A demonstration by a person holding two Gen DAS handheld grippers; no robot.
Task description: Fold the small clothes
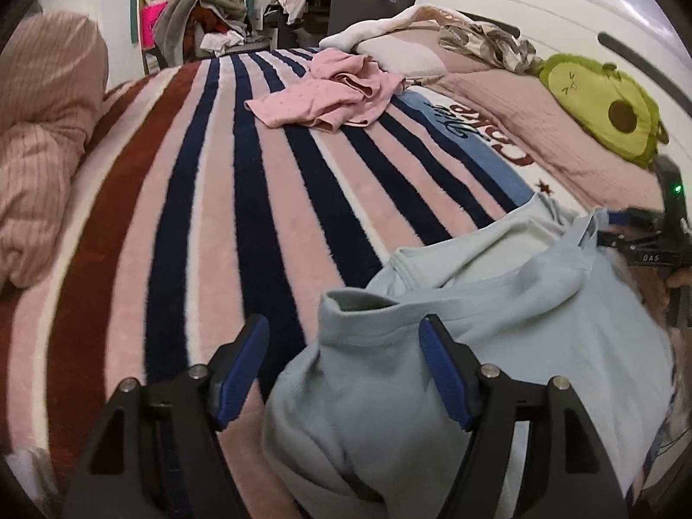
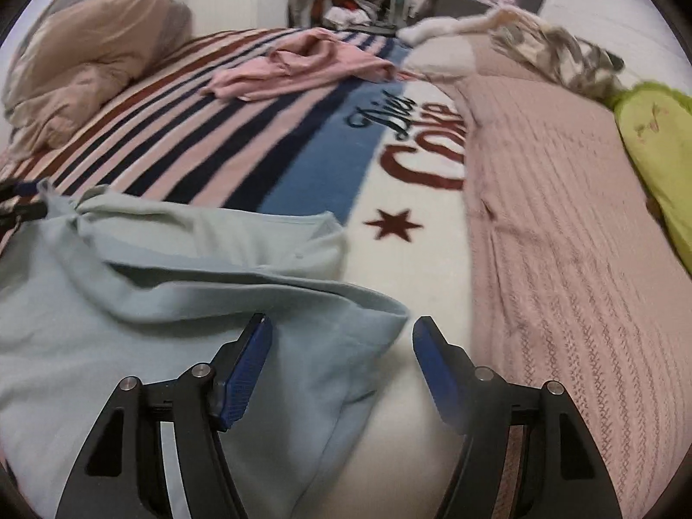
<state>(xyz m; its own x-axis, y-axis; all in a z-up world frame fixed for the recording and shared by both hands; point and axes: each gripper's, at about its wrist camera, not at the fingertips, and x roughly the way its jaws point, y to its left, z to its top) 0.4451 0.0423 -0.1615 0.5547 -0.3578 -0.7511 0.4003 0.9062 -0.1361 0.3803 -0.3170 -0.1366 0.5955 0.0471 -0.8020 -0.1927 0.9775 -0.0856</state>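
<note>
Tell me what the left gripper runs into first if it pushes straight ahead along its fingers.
Most likely the light blue garment: its bunched fold already lies between the open fingers of the left gripper. Beyond that comes the striped blanket. Depth is hard to judge here.

Pale blue garment (image 1: pixel 497 346), pink garment (image 1: pixel 328 91), striped blanket (image 1: pixel 216 199) (navy, pink, maroon), green plush (image 1: pixel 605 104)

**Garments spread across a bed**

A blanket (image 1: pixel 181 199) covered the bed. Nearest the cameras, one garment (image 1: pixel 497 346) lay on it, with the left gripper (image 1: pixel 341 367) over its left part and the right gripper (image 2: pixel 341 367) over its right edge. A second garment (image 1: pixel 328 95) lay farther back. A bundled duvet (image 1: pixel 43 138) sat left, pillows (image 1: pixel 562 129) and a plush toy (image 1: pixel 605 108) right.
</note>
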